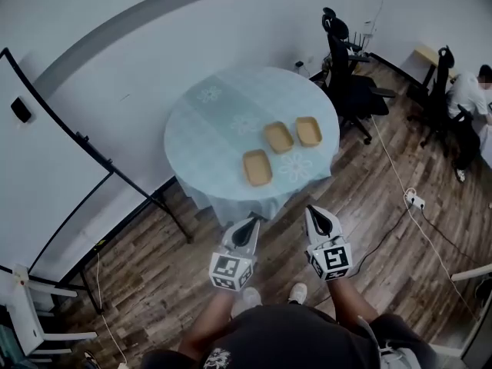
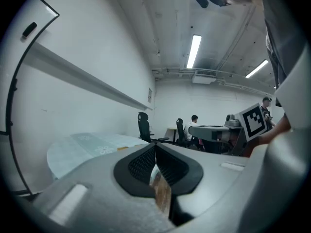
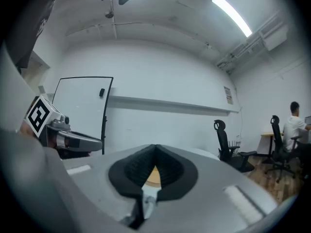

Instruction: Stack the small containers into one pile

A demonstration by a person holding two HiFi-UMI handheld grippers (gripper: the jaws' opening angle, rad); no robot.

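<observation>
My left gripper (image 1: pixel 251 221) and right gripper (image 1: pixel 314 211), both closed and empty, hang short of the table's (image 1: pixel 204 125) near edge, out of reach of the three unstacked containers (image 1: pixel 257 167).

Hidden behind the left hand-held gripper (image 2: pixel 155 147) in its own view: most of the desk (image 2: pixel 82 147), only a tan sliver (image 2: pixel 122 148) showing on it, too little to name. Blurred brown through the gap below its tips, too vague to tell. Likewise in the right gripper view: desk nearly all behind the right hand-held gripper (image 3: pixel 155 148), just a tan patch (image 3: pixel 152 176) between the pads (image 3: pixel 138 167), shape unreadable. Cut off by the head view's edges: whiteboard (image 1: pixel 42 167) at left, seated person (image 1: pixel 470 91) at right, white chair (image 1: pixel 31 314) at lower left, wearer's torso (image 1: pixel 292 340) at the bottom. Desk legs hidden under the cloth (image 1: pixel 223 200).
</observation>
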